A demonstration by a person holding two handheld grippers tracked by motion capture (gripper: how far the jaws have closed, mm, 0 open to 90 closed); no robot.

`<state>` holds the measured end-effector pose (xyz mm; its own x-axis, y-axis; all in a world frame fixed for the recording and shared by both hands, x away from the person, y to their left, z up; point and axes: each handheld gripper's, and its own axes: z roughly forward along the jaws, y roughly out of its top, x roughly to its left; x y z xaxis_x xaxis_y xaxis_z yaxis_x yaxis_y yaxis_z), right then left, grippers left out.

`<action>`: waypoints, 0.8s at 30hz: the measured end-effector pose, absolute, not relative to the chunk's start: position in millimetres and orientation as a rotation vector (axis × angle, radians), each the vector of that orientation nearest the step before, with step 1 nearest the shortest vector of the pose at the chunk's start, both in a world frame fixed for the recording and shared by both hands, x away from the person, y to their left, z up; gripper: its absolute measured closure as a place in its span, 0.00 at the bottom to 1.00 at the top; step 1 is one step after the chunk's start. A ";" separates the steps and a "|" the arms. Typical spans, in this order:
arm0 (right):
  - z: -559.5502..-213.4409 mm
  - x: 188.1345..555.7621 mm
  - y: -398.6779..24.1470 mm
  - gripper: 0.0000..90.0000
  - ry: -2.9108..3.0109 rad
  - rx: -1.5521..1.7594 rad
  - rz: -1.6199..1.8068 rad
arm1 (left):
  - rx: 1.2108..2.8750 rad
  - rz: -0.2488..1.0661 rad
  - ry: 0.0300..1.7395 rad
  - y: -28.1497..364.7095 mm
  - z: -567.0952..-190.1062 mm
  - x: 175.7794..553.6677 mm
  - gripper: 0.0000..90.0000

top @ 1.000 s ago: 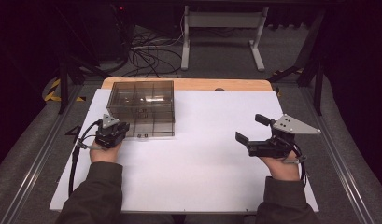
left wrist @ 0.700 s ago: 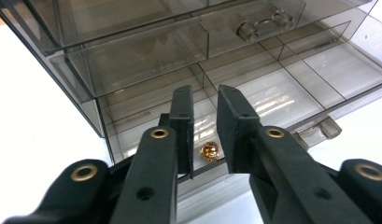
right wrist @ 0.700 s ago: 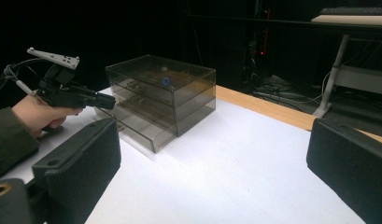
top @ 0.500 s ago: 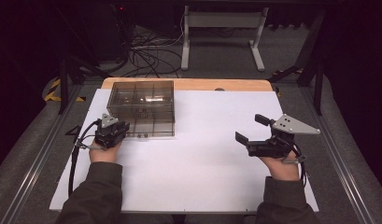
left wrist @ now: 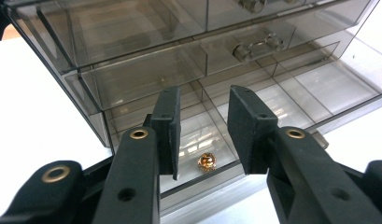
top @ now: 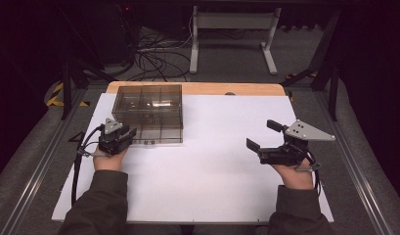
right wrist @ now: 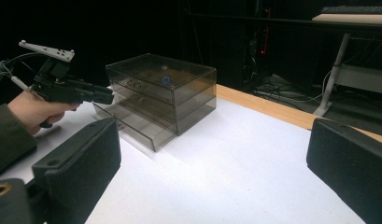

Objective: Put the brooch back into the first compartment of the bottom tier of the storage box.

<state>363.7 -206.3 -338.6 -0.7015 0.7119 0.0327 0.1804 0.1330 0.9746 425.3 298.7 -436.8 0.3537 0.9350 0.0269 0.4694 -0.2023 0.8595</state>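
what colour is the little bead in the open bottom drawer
Golden amber bead, clearest in the left gripper view.

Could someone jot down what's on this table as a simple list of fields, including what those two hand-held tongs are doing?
Surface: white table top
Main thing: smoky clear drawer box, bottom drawer pulled out
In the drawer: small gold bead in a front compartment
Left tongs: over the open drawer, jaws have just been opening, nothing between them
Right tongs: off to the right above the table, jaws wide, holding nothing
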 end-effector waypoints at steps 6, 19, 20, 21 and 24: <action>-338.8 363.4 -206.1 0.04 1.976 0.865 1.597 | 1.798 0.739 1.211 296.2 -427.9 420.8 0.63; -339.2 363.6 -205.8 0.04 1.978 0.868 1.594 | 1.753 0.748 1.158 290.7 -411.9 410.7 0.47; -339.3 363.6 -205.8 0.04 1.978 0.868 1.594 | 1.753 0.743 1.153 290.2 -411.0 409.9 0.46; -339.3 363.8 -205.7 0.04 1.978 0.865 1.594 | 1.752 0.745 1.146 289.6 -410.1 409.4 0.45; -339.2 363.6 -205.7 0.04 1.977 0.868 1.593 | 1.756 0.745 1.130 287.4 -406.9 407.3 0.42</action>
